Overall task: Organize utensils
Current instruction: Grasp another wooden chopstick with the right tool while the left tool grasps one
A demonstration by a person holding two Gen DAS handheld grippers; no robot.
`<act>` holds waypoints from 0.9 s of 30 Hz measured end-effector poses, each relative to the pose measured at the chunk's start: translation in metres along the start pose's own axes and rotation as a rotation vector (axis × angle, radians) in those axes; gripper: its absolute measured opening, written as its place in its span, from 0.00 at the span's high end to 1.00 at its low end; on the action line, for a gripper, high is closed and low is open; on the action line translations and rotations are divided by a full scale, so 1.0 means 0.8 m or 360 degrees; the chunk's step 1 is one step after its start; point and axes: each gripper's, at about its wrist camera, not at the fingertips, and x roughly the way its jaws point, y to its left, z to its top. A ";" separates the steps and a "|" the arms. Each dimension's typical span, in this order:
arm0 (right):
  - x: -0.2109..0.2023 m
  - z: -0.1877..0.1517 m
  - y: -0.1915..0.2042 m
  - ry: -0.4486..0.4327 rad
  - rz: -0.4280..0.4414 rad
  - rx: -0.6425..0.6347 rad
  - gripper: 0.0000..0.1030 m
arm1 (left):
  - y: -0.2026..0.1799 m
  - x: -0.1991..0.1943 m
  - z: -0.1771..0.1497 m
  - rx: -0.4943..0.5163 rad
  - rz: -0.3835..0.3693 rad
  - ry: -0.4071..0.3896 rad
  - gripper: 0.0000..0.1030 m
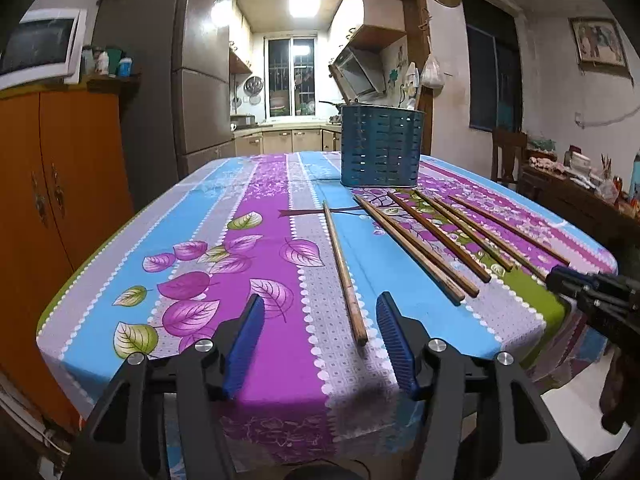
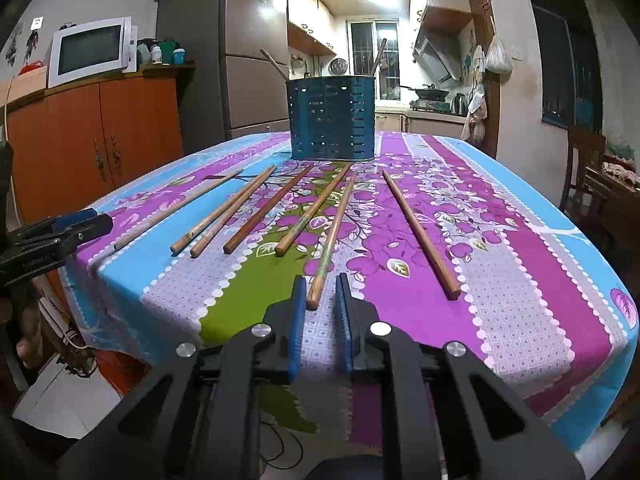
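Observation:
Several wooden chopsticks lie in a row on the flowered tablecloth (image 2: 520,320), pointing at a blue slotted utensil holder (image 2: 332,118) at the far side; the holder also shows in the left wrist view (image 1: 380,146). Two chopsticks stand in the holder. My right gripper (image 2: 320,292) is open a little, its blue pads on either side of the near end of one chopstick (image 2: 330,240), not closed on it. My left gripper (image 1: 320,312) is wide open and empty; the leftmost chopstick (image 1: 346,276) ends just inside its right pad.
An orange cabinet (image 1: 52,184) with a microwave (image 2: 90,50) stands left of the table. A fridge (image 2: 244,60) and the kitchen doorway lie beyond. A wooden chair (image 2: 584,168) and a cluttered sideboard stand to the right. Cables lie on the floor below the near table edge.

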 end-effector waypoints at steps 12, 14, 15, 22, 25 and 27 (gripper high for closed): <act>0.005 -0.002 0.012 -0.0039 -0.0040 -0.0037 0.91 | -0.011 0.009 -0.014 0.0031 -0.0009 -0.0001 0.61; 0.005 -0.003 0.011 -0.0050 -0.0039 -0.0027 0.91 | -0.012 0.010 -0.017 0.0043 0.0001 -0.0011 0.67; 0.005 -0.003 0.012 -0.0053 -0.0044 -0.0032 0.91 | -0.013 0.010 -0.018 0.0046 0.0001 -0.0014 0.68; 0.005 -0.003 0.012 -0.0051 -0.0047 -0.0038 0.91 | -0.026 0.017 -0.021 0.0072 -0.0023 -0.0028 0.71; 0.007 -0.002 0.009 -0.0050 -0.0038 -0.0019 0.91 | -0.030 0.021 -0.022 0.0090 -0.0025 -0.0048 0.77; 0.006 -0.004 0.010 -0.0067 -0.0041 -0.0023 0.91 | -0.033 0.022 -0.023 0.0107 -0.0028 -0.0060 0.83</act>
